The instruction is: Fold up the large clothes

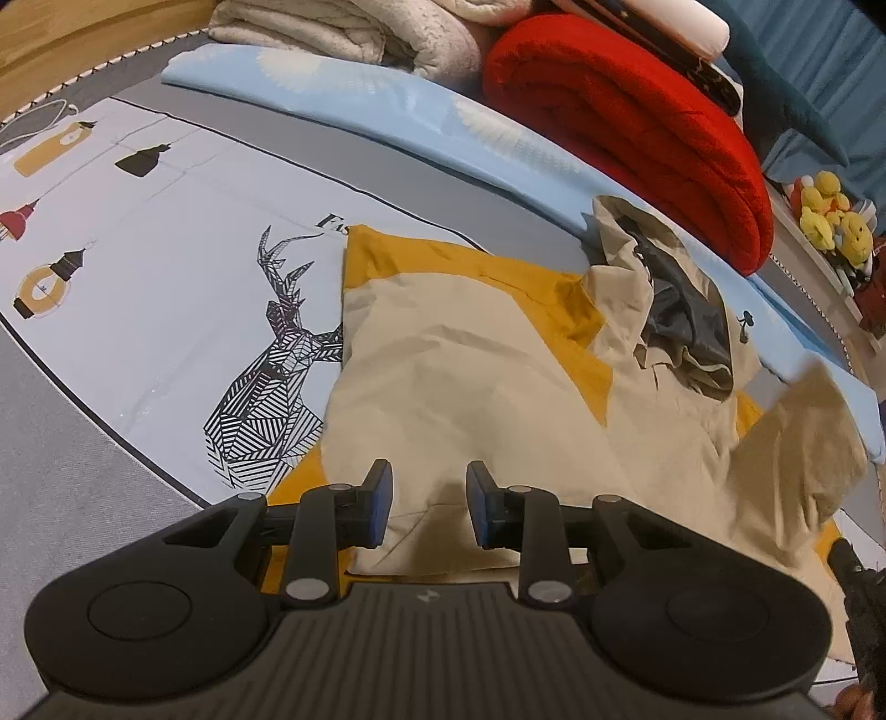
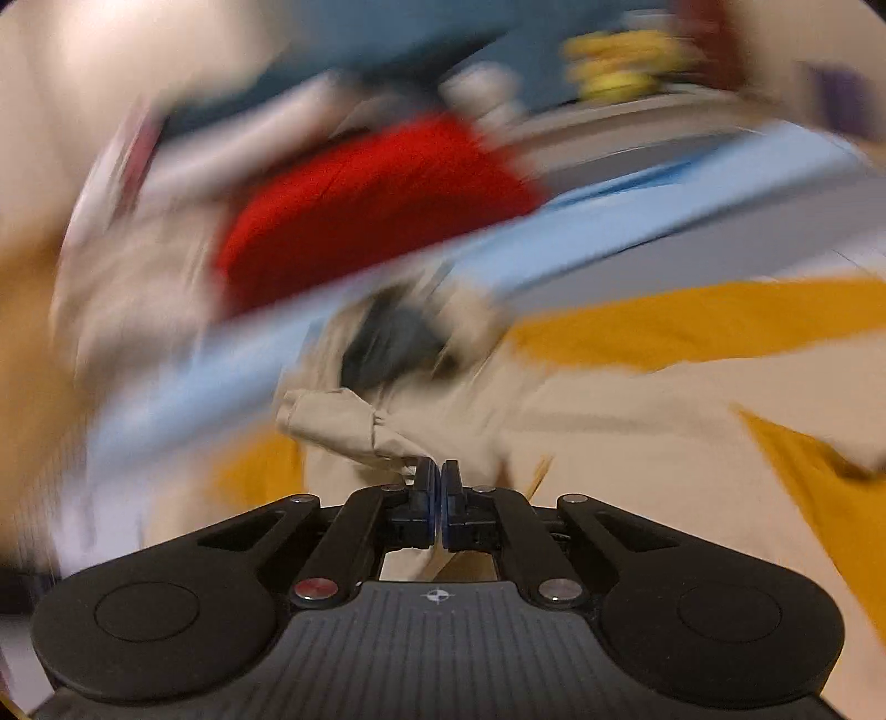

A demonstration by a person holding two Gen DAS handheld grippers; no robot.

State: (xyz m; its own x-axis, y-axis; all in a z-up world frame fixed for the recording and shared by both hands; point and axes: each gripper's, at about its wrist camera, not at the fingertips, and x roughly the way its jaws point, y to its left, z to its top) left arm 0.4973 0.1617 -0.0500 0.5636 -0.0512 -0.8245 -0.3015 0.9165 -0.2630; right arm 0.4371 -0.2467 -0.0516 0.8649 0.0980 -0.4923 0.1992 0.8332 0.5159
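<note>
Across the bed [image 1: 387, 183], a beige and mustard hooded jacket [image 1: 470, 354] lies spread on a pale sheet [image 1: 166, 266] printed with a striped deer [image 1: 277, 360] and hanging lamps. Its hood [image 1: 681, 310], dark grey inside, points toward the far side, where it meets a light blue folded cover [image 1: 354, 94]. Beyond that cover sit a rolled red blanket [image 1: 637, 127] and a heap of cream blankets [image 1: 343, 27], and yellow soft toys [image 1: 830, 216] rest on a ledge at the far right. Near the jacket's lower edge the left gripper [image 1: 426, 498] hangs just above the beige cloth, its jaws released with a clear gap and nothing between the blue pads. On the right side of the left wrist view, a beige part of the jacket [image 1: 803, 437] stands lifted off the bed and blurred. The right wrist view is strongly smeared, so only broad colours of the red blanket [image 2: 360, 205], blue cover [image 2: 498, 260] and jacket [image 2: 637, 443] can be read there. The right gripper [image 2: 437, 476] has its jaws clenched together, pads meeting; a bunched beige fold of cloth [image 2: 343, 426] sits just at the left of the tips, but whether any of it is pinched cannot be told.
</note>
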